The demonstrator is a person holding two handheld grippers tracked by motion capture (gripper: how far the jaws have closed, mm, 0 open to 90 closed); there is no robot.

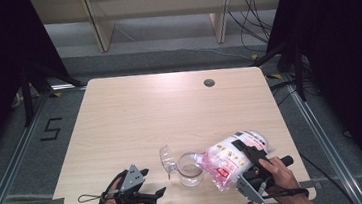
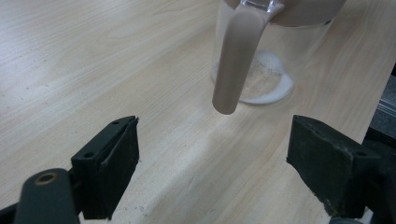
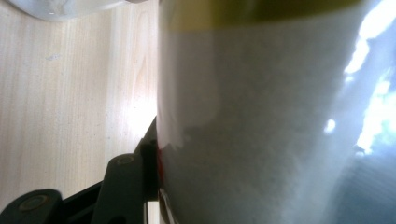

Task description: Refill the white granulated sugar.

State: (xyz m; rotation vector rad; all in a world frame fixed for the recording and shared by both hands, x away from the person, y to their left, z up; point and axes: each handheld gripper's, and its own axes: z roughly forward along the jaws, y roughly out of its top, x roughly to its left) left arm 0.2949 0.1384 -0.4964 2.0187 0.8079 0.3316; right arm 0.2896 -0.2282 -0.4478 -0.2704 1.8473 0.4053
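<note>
A clear bag of white granules (image 1: pixel 232 160) with pink print lies tilted, its mouth end over a clear glass jug (image 1: pixel 190 170) near the table's front edge. My right gripper (image 1: pixel 242 151) is shut on the bag's body; in the right gripper view the bag (image 3: pixel 261 130) presses against the left finger (image 3: pixel 140 172). A clear lid (image 1: pixel 167 158) rests on the table just left of the jug. My left gripper (image 1: pixel 155 181) sits low at the front left, open and holding nothing. Ahead of its own jaws (image 2: pixel 212 163) stands the jug (image 2: pixel 280 56) with its handle (image 2: pixel 236 60) and a thin layer of white granules (image 2: pixel 268 81) on its bottom.
The light wooden table (image 1: pixel 169 108) has a round cable hole (image 1: pixel 209 82) at the back right. A thin cord loop (image 1: pixel 85 197) trails left from the left gripper. Wooden shelving and cables stand on the floor beyond the far edge.
</note>
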